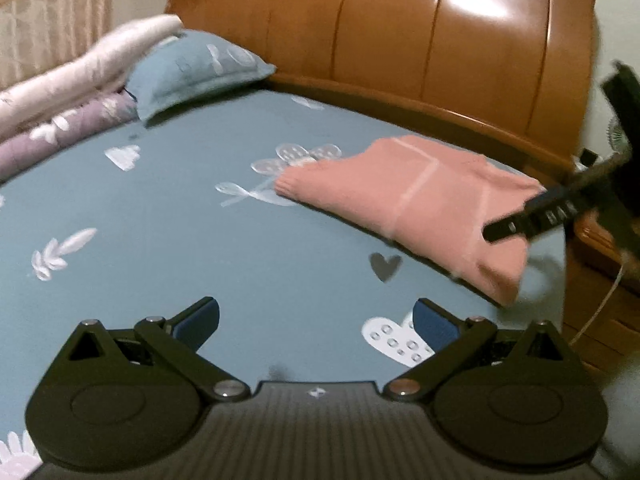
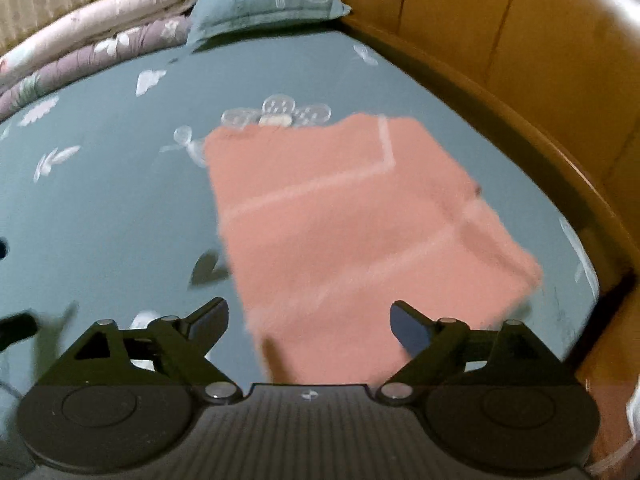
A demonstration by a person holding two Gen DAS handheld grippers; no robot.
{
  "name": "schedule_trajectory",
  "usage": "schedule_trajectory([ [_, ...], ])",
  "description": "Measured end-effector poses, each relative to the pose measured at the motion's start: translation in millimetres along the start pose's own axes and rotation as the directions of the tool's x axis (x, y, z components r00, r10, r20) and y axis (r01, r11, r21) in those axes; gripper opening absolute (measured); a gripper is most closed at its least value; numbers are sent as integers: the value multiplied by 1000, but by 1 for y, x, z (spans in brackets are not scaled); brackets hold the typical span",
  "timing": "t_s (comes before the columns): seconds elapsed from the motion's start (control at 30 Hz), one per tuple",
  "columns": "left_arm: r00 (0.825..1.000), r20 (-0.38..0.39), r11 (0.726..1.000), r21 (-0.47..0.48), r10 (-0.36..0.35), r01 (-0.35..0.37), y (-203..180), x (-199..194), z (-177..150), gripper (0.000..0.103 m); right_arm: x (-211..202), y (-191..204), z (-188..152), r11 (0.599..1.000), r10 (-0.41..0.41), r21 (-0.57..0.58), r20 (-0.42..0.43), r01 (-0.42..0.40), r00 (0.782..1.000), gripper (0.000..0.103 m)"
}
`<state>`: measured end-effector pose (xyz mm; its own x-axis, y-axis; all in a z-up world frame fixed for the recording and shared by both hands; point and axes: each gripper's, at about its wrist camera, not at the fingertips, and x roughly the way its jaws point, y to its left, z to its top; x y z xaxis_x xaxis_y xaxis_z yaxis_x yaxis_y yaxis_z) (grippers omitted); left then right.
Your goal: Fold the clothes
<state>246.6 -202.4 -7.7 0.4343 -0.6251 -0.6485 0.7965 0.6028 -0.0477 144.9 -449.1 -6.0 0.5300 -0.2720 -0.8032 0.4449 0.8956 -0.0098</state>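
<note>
1. No words, brand names or numbers can be read in either view.
2. The pillow (image 1: 196, 70) carries pale printed shapes that may be letters, too blurred to read.
3. Each gripper body bears a small white mark near its front edge, too small to make out.
</note>
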Motion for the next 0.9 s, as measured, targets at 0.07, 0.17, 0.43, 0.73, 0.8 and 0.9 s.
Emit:
schedule_trajectory([
  [0.07, 1000, -18, 1000, 1, -13, 13, 1, 2, -3, 102, -11, 10, -16, 1000, -21, 20, -8, 21, 1000, 98],
  [0.17, 999, -38, 999, 35, 6, -5, 1, 4, -9, 102, -21, 24, -40, 996, -71, 48, -29, 73, 997, 98],
  [0.43, 994, -75, 996, 33, -83, 85, -1, 6, -18, 102, -33, 37, -73, 985, -94, 134, -85, 104, 992, 98],
  [0.73, 986, -87, 986, 69, -143, 149, -21, -8, -8, 102, -61, 45, -84, 976, -147, 159, -35, 151, 988, 98],
  [0.8, 985, -85, 984, 73, -153, 159, -24, -13, -3, 102, -70, 45, -86, 973, -151, 171, -16, 152, 988, 98],
  [0.9, 989, -50, 980, 140, -138, 144, -35, -27, 6, 102, -83, 47, -90, 971, -153, 189, 10, 148, 988, 98],
])
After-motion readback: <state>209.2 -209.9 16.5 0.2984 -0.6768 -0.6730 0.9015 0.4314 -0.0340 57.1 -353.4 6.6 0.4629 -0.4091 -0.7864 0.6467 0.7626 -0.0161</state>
